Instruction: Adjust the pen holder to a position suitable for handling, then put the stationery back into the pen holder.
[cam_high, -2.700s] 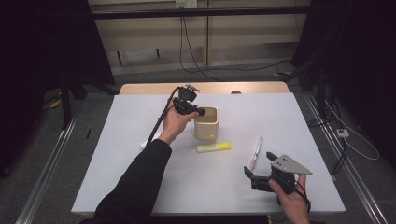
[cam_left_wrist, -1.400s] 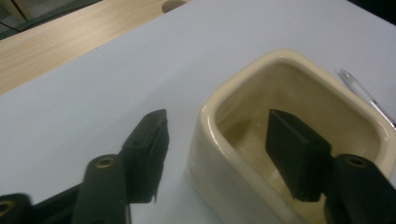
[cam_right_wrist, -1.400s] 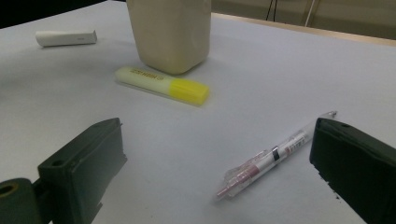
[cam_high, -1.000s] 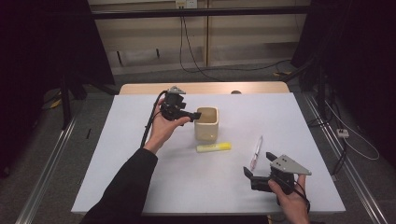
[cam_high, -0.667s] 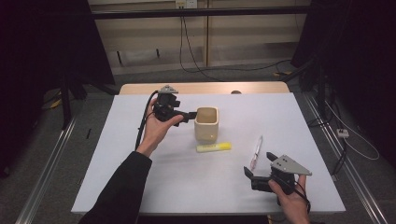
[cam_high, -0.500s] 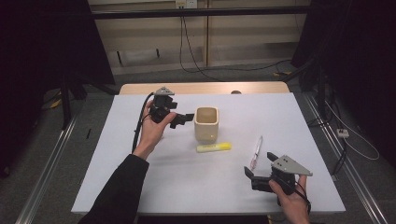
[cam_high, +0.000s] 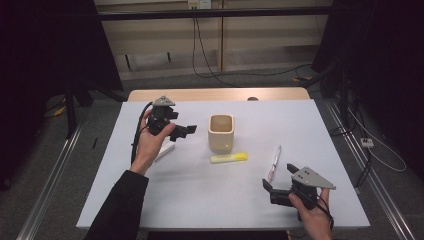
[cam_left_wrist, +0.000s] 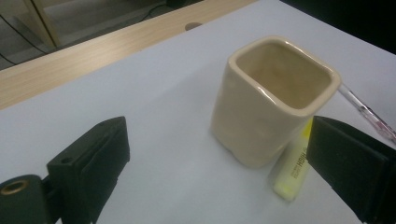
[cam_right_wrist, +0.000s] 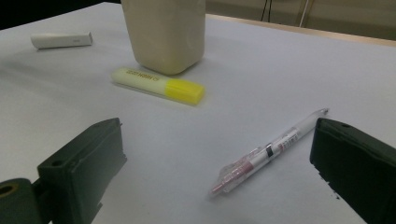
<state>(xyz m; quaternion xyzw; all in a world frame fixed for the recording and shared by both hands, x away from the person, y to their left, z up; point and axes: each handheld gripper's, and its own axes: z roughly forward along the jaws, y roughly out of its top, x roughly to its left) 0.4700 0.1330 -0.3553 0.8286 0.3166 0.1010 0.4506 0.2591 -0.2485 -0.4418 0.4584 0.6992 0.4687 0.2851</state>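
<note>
1. Left hand-held gripper (cam_high: 186, 132): earlier it was over the cup's rim, reaching in. Now it has pulled back to the left of the cup, clear of it, held above the worktop. Its jaws have just been opening and stand wide apart w/ nothing between them; released. In the left gripper view the cup sits ahead between the two jaws, apart from both.
2. Right hand-held gripper (cam_high: 270, 187): same spot as earlier, near the front right of the worktop. Jaws spread, nothing gripped. In the right gripper view the pen lies ahead between the jaws, untouched.
3. Worktop (cam_high: 200, 200): white sheet over a wooden top; no change.
4. Cup (cam_high: 221, 133): cream, squarish, upright, mid-worktop, same place as before. Inside looks bare as far as the left gripper view shows.
5. Highlighter (cam_high: 228, 157): yellow, lying flat just in front of the cup, close to its base; not moved.
6. Pen (cam_high: 274, 162): clear w/ pink end, lying right of the highlighter, just beyond the right hand-held gripper; not moved.
7. White stick (cam_high: 164, 150): small white item lying on the worktop by the left hand, left of the cup. Earlier frames don't show it there; in the right gripper view it lies far left, well apart from the cup.
</note>
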